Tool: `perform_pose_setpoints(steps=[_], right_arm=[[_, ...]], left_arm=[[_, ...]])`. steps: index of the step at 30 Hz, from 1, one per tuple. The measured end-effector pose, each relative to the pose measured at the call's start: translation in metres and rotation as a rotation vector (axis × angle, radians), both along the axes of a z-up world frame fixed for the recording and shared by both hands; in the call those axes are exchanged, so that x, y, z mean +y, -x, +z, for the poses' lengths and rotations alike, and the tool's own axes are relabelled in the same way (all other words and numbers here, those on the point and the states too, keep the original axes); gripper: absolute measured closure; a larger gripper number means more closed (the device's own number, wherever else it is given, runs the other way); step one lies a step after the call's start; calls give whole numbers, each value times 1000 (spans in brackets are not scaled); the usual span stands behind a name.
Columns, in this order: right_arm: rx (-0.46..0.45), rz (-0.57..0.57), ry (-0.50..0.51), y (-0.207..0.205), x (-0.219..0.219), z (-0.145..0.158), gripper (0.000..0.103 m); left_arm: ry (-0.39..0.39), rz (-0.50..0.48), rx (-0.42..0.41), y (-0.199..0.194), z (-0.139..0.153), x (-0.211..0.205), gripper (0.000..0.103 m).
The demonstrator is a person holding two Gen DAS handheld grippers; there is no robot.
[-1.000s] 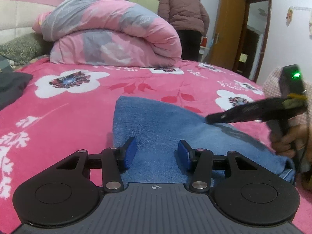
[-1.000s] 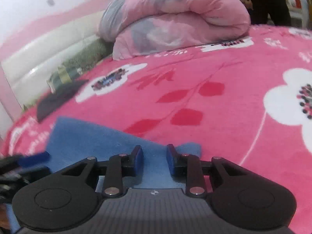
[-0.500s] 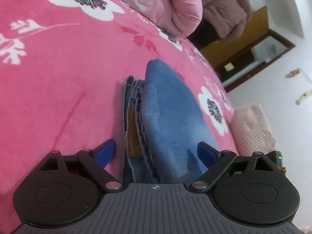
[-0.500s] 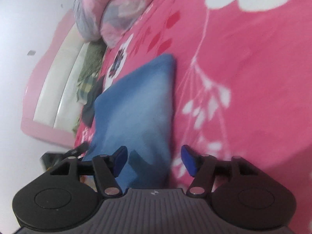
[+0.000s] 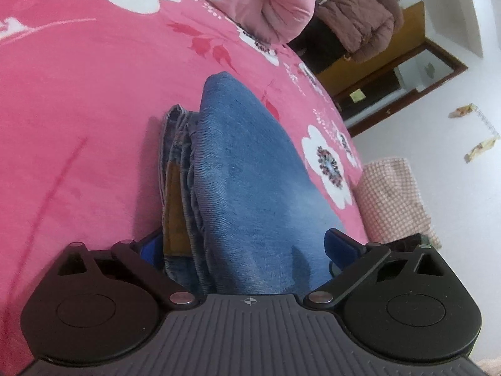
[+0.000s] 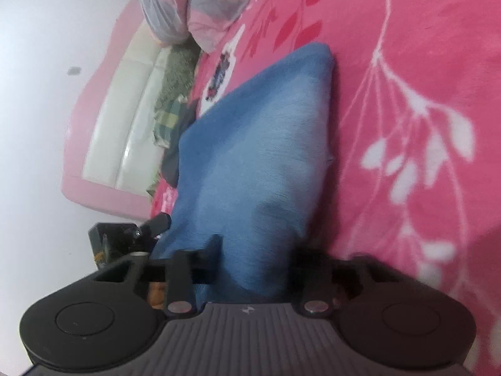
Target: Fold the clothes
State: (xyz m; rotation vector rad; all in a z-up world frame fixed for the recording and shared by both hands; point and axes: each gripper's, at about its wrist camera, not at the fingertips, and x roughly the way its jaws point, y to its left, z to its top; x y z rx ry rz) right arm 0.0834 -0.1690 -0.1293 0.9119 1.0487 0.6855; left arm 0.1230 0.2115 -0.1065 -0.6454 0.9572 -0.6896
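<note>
A bed spread with a pink blanket (image 5: 94, 78) printed with white flowers and red leaves carries everything. Folded blue jeans (image 5: 250, 172) lie on it near the close edge, stacked layers and a tan patch showing along one side. A rolled pink and grey quilt (image 6: 194, 3) rests toward the head end. By the pink and cream headboard (image 6: 122, 119) lie a green cushion (image 6: 178, 75), a checked green cloth (image 6: 167, 122) and a dark garment (image 6: 170, 166), well apart from the jeans.

Both views rolled sideways — left gripper (image 5: 244, 247) spread wide around folded jeans (image 5: 250, 188); right gripper (image 6: 255, 250) opened, then closed onto them.
</note>
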Motion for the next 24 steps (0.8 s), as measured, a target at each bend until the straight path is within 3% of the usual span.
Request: perform_pose_setpoints(steps=[3, 8, 13, 16, 17, 19, 24], right_arm=[[-21, -5, -15, 2, -7, 3, 74], [-54, -37, -3, 12, -35, 16, 74], [-70, -137, 63, 54, -109, 33, 74], [-48, -212, 124, 85, -149, 36, 71], [-37, -238, 146, 96, -160, 36, 63], [-29, -291, 211, 113, -171, 36, 59], [-232, -477, 330, 168, -166, 69, 59]], left_arm=[[-6, 4, 11, 4, 2, -9, 3], [19, -76, 29, 15, 4, -48, 3], [36, -245, 6, 36, 0, -130, 3], [-40, -319, -54, 50, 1, -170, 3], [-93, -325, -85, 54, 3, -178, 3], [-157, -310, -118, 59, 12, -175, 5], [-262, -161, -253, 73, 50, -137, 5]])
